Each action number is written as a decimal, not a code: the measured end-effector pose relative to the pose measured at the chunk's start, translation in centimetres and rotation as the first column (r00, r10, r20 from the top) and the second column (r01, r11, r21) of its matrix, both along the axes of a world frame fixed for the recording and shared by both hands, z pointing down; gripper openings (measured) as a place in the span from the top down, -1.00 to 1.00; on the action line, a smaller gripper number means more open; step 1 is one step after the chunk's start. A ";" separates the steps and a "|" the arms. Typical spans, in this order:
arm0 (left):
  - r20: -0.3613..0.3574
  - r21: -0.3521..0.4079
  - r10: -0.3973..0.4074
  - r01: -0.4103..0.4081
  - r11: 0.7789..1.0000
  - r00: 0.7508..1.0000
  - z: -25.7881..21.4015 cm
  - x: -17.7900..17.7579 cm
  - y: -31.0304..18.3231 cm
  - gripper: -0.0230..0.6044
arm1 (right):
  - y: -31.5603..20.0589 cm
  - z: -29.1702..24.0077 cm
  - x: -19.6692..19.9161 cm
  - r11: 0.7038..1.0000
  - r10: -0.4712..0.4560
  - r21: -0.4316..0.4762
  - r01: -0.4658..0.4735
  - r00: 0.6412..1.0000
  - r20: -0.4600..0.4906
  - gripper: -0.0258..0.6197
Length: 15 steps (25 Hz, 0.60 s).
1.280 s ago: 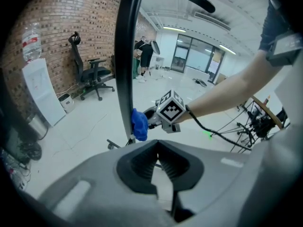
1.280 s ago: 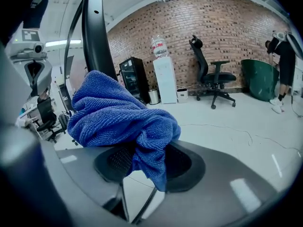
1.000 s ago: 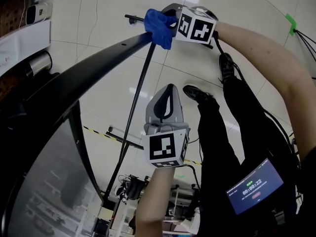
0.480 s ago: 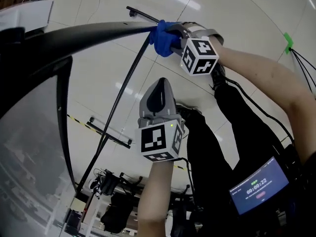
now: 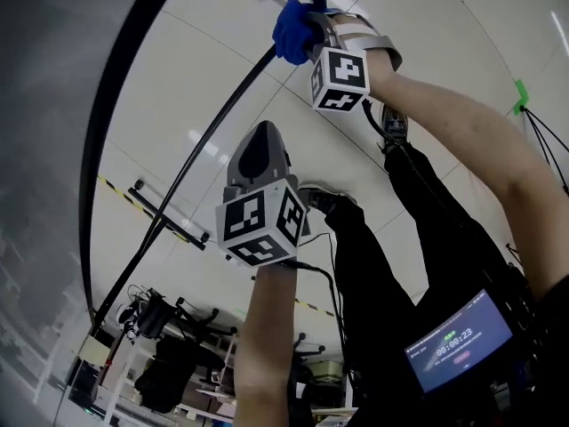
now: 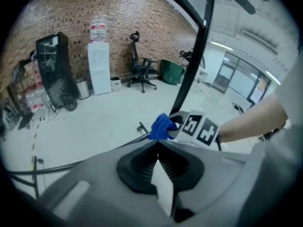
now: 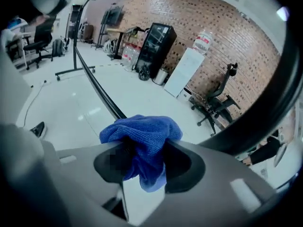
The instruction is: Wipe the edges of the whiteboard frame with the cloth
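A crumpled blue cloth is bunched between the jaws of my right gripper, which is shut on it at the top of the head view, beside the black whiteboard frame. In the right gripper view the cloth fills the jaws and the thick black frame bar curves past on the right. My left gripper hangs lower in mid-air, shut and empty. The left gripper view shows its closed jaws, with the cloth and the frame bar beyond.
The grey whiteboard surface fills the left of the head view. A slanted black stand bar runs down to its feet. A person's black-trousered legs stand on the right. A water dispenser, black cabinet and office chair line the brick wall.
The head view has swung, so the frame now runs steeply up the left. The right gripper with the cloth has slid along the frame. The left gripper has drifted left and rolled.
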<state>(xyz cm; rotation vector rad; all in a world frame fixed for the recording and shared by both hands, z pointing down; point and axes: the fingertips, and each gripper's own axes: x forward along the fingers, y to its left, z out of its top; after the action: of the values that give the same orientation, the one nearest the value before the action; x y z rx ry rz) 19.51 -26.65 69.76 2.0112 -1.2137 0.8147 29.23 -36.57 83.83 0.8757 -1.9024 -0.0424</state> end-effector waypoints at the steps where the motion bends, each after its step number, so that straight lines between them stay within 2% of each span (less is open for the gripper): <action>1: -0.011 -0.002 -0.025 0.025 1.000 1.000 0.0 -0.2 0.3 0.92 | -0.5 0.5 0.5 1.000 0.007 -0.003 -0.007 0.999 -0.040 0.37; 3: -0.021 0.006 -0.049 0.049 0.999 0.999 0.1 -0.5 1.1 0.92 | -1.4 1.1 1.2 1.000 0.007 -0.011 -0.008 0.997 -0.083 0.37; 5: -0.029 0.013 -0.069 0.069 0.998 0.997 0.3 -0.9 2.1 0.92 | -1.6 1.4 1.1 0.999 -0.032 -0.031 0.029 0.996 -0.089 0.37; 11: -0.041 0.016 -0.176 0.177 0.984 0.984 1.5 -6.7 4.9 0.92 | 0.5 2.2 -4.3 0.971 -0.231 -0.079 0.223 0.967 -0.109 0.37; 15: -0.037 0.023 -0.247 0.248 0.969 0.968 2.6 -9.2 5.9 0.92 | 0.7 2.4 -5.8 0.959 -0.277 -0.097 0.267 0.955 -0.110 0.36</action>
<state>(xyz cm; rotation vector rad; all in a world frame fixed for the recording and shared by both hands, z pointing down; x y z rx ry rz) 10.29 -20.78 72.36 1.8389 -1.4277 0.6414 23.45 -35.86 86.21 0.5387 -1.8826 -0.1808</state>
